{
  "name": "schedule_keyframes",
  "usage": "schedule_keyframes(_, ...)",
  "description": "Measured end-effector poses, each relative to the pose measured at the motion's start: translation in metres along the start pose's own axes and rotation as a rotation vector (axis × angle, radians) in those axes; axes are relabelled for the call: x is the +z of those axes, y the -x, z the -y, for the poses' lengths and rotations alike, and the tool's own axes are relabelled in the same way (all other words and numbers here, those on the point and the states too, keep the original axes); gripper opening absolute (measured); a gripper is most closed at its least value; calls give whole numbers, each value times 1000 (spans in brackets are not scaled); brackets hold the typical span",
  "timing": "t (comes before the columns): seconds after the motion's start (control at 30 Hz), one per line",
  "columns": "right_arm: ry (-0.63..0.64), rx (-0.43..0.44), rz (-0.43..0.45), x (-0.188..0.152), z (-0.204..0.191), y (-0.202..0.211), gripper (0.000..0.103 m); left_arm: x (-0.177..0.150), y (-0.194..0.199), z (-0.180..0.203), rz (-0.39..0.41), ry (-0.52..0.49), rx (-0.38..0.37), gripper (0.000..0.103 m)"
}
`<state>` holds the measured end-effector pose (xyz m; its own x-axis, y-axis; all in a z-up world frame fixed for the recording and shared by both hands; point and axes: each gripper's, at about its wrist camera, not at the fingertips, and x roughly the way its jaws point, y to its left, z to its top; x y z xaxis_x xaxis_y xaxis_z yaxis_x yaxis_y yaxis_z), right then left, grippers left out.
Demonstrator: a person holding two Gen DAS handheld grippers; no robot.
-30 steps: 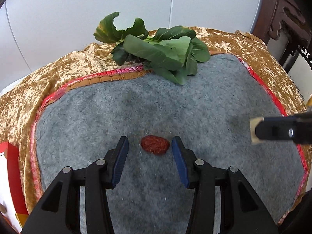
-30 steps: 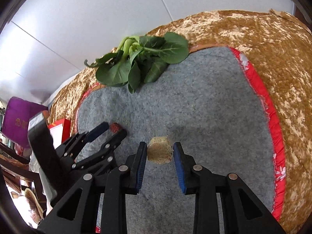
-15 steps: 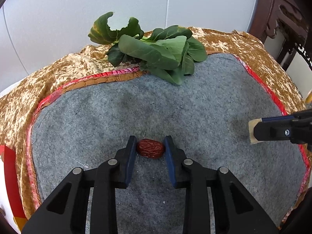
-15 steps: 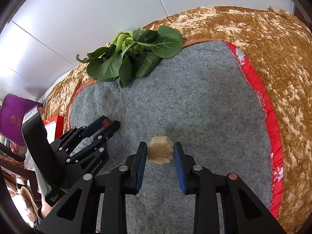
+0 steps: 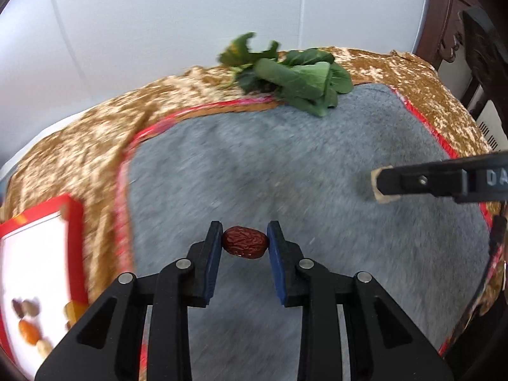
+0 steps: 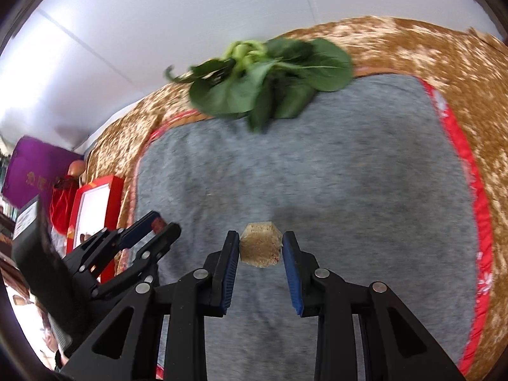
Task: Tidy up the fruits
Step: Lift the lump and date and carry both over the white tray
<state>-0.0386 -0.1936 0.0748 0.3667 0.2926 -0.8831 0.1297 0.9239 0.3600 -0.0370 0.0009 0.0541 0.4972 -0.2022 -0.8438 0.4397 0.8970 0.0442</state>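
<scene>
My left gripper is shut on a wrinkled red date and holds it above the grey felt mat. My right gripper is shut on a tan hexagonal cake piece, also above the mat. The right gripper shows in the left wrist view at the right with the cake piece at its tip. The left gripper shows in the right wrist view at the lower left, with the date between its fingers.
A bunch of green leaves lies at the mat's far edge, also in the right wrist view. A red box with a white inside holding several dried fruits sits at the left. Gold cloth surrounds the mat. Dark wooden furniture stands at the right.
My left gripper closed on the date and lifted it, swinging left so the red box came into view. My right gripper kept hold of the cake piece and rose slightly.
</scene>
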Motion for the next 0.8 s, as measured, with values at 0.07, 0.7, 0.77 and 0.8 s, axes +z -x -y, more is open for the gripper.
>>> schedule_keyframes(0.07,24,7,-6,-1,-15,-5,28,-9,12,-10,6,-1,35,26)
schedule_keyframes(0.7,344,141,34,-42,-177,-41,28,-74,99,-162,64,303,202,26)
schedule_keyframes(0.77,380,165,44,-49,-193,-44,28,-82,107,-173,73,320,222,26)
schedule_keyframes(0.8,402,178,49,-54,-201,-44,28,-85,109,-178,72,325,232,26)
